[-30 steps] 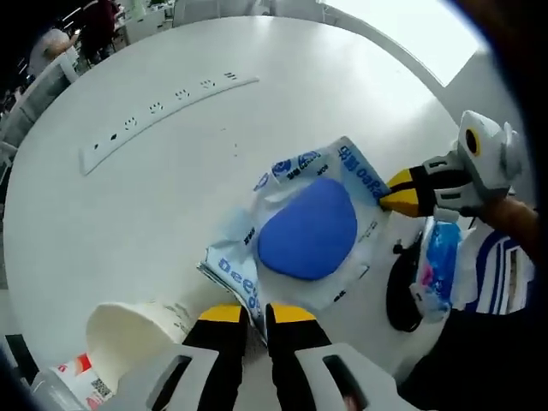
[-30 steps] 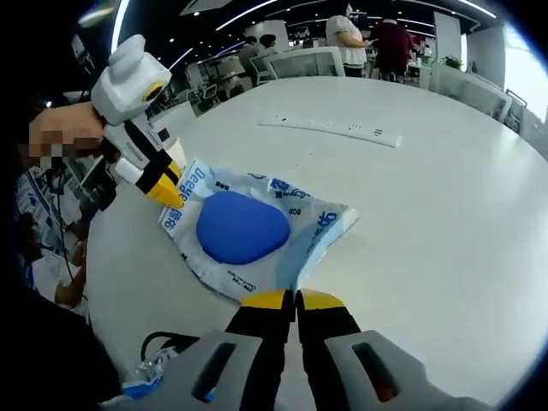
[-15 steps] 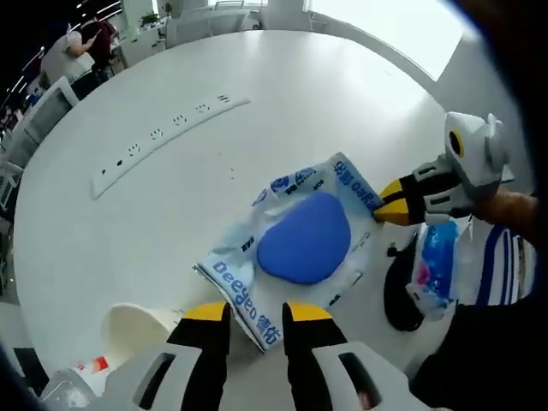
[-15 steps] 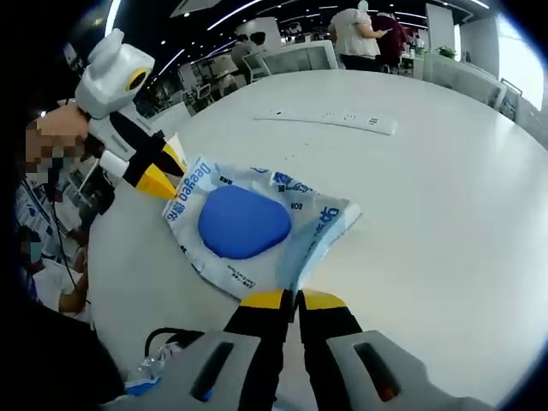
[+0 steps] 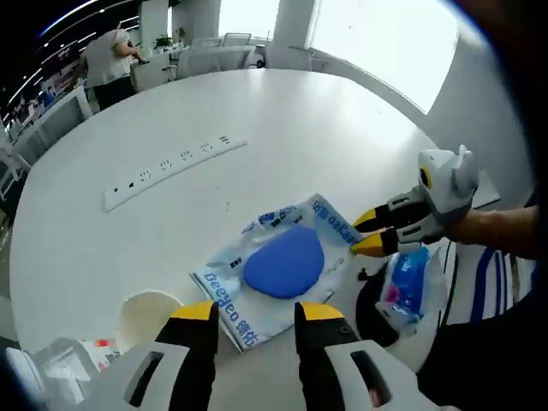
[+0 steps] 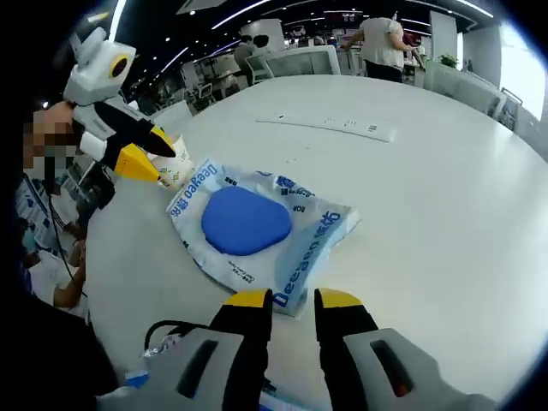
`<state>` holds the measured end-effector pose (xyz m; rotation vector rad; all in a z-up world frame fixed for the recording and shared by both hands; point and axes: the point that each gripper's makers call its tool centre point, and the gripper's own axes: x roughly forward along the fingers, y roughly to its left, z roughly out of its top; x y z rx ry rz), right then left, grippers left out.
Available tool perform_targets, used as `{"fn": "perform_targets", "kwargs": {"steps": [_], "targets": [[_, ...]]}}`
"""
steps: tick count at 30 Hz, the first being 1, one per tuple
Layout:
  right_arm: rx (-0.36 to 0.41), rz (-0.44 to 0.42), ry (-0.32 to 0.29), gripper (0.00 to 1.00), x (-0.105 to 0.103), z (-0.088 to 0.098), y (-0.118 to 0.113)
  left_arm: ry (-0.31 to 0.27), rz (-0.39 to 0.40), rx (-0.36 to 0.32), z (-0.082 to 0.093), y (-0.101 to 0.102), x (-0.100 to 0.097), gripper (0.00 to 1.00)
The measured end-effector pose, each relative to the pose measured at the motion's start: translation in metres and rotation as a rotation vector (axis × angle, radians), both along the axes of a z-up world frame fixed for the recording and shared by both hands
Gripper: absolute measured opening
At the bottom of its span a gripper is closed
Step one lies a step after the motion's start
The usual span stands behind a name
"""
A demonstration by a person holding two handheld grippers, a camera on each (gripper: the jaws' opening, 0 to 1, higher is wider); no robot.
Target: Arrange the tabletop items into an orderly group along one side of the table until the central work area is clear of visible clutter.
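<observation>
**Pouch released at near table edge; both grippers backed off**

Pouch w/ blue insert [image 5: 278, 270] lies flat on white round table [image 5: 282, 120], long axis running gripper-to-gripper. L gripper [image 5: 254, 315]: jaws apart, empty, just short of one pouch end. R gripper [image 6: 293, 300]: jaws apart, empty, at opposite end; roughly equal reach. Paper cup [image 5: 145, 315] beside L end.

Vs. 1 s ago: both jaw pairs were pinched on pouch edges; now opened, pulled back.

Both views are looking down close over the white table [image 5: 282, 111] from opposite sides, sharing the blue packet [image 5: 278, 265] [image 6: 257, 227] between them.
</observation>
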<state>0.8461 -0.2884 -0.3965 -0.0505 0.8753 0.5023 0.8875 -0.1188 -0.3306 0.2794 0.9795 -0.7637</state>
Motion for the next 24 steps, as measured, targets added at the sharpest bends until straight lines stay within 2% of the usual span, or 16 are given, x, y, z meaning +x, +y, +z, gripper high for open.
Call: {"fn": "perform_targets", "kwargs": {"steps": [2,4,9,17,19,20,23,24], "targets": [[0.006,-0.004,-0.013,0.27,-0.003,0.005,-0.001,-0.025,0.007,-0.037,0.002,0.002,-0.004,0.38],[0.012,-0.015,-0.016,0.32,-0.004,0.008,-0.003,-0.018,0.023,-0.061,0.001,0.006,-0.012,0.39],[0.038,-0.029,-0.058,0.38,-0.009,0.021,-0.001,-0.044,0.038,-0.118,0.003,0.013,-0.026,0.45],[0.058,-0.033,-0.133,0.51,-0.018,0.048,0.009,-0.106,0.089,-0.235,0.017,0.023,-0.047,0.54],[0.064,-0.024,-0.149,0.54,-0.02,0.051,0.011,-0.12,0.101,-0.246,0.019,0.027,-0.05,0.58],[0.064,-0.022,-0.159,0.57,-0.022,0.053,0.012,-0.153,0.119,-0.286,0.026,0.028,-0.049,0.6],[0.064,-0.033,-0.209,0.62,-0.026,0.065,0.012,-0.173,0.13,-0.318,0.033,0.033,-0.057,0.67],[0.07,-0.033,-0.205,0.64,-0.029,0.067,0.014,-0.176,0.131,-0.322,0.032,0.039,-0.059,0.69]]}}
